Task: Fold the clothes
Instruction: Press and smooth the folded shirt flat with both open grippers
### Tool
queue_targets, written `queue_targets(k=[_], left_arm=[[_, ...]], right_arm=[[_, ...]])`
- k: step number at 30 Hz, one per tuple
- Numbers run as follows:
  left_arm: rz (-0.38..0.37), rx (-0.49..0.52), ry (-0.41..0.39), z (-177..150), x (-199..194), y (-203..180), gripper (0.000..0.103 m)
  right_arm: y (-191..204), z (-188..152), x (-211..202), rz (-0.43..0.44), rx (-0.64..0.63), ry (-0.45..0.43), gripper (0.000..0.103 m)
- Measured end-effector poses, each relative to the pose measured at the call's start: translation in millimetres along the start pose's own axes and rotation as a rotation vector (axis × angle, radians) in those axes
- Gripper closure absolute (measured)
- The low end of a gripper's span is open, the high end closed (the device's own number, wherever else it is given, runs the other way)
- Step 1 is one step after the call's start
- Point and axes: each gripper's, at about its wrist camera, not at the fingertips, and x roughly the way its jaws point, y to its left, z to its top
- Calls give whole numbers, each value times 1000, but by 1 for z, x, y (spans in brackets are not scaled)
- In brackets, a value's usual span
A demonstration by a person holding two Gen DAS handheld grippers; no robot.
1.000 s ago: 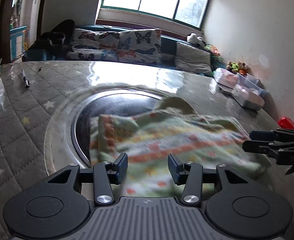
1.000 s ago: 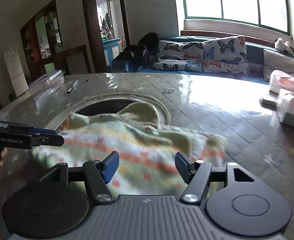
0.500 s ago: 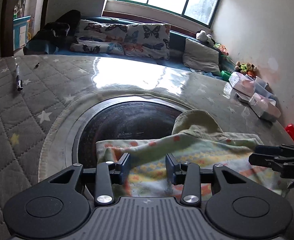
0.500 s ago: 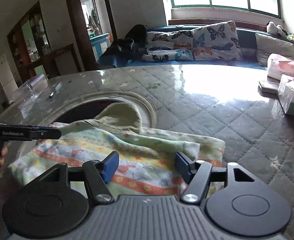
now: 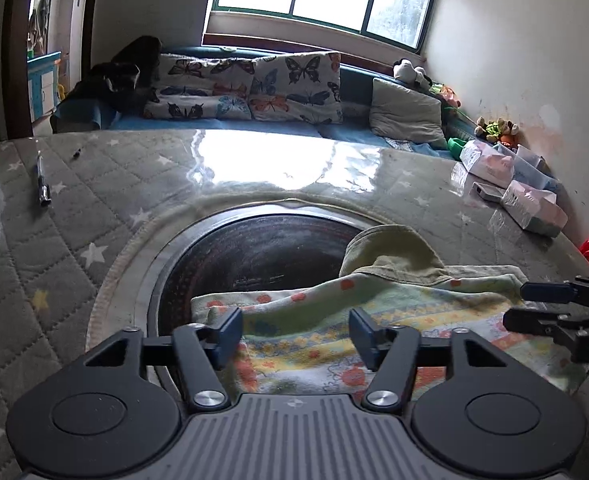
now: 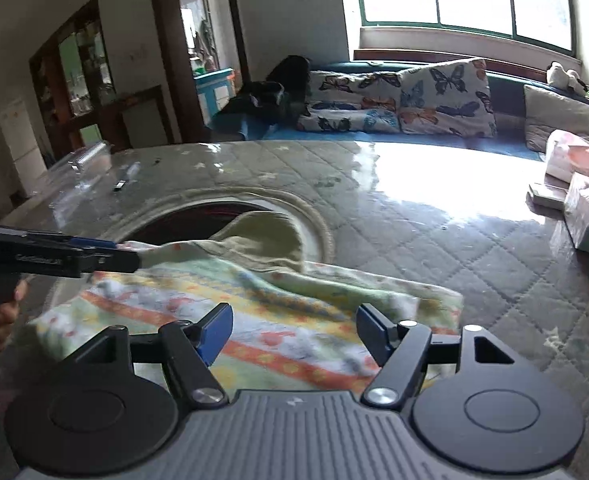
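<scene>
Both claws, the left claw (image 5: 294, 330) and right claw (image 6: 290, 330), have just been opening and now gape, gripping nothing, over the folded patterned garment (image 6: 254, 308) lying on the quilted worktop (image 6: 474, 240), apparently released so the fold settles flat

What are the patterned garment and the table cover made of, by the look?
Patterned garment: soft knit or fleece-like cloth, matte; it drapes and wrinkles, with an olive hood. Table cover: quilted star-print fabric apparently under clear glossy plastic or glass, given the strong window glare.
</scene>
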Motion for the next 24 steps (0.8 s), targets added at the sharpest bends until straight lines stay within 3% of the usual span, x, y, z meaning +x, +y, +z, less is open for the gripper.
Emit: queue_targets(k=[1, 5, 7, 12, 24], left_arm=[[7, 2, -4, -1, -2, 0, 29], [33, 4, -14, -5, -11, -1, 24], [45, 4, -19, -8, -16, 0, 15], [71, 30, -33, -23, -32, -3, 5], [143, 87, -21, -58, -46, -4, 1]], right_arm=[[3, -1, -3, 6, -6, -3, 24], [17, -10, -13, 17, -50, 1, 24], [21, -17, -18, 16, -63, 5, 23], [22, -30, -22, -14, -60, 17, 23], [18, -42, -41, -43, -66, 7, 23]])
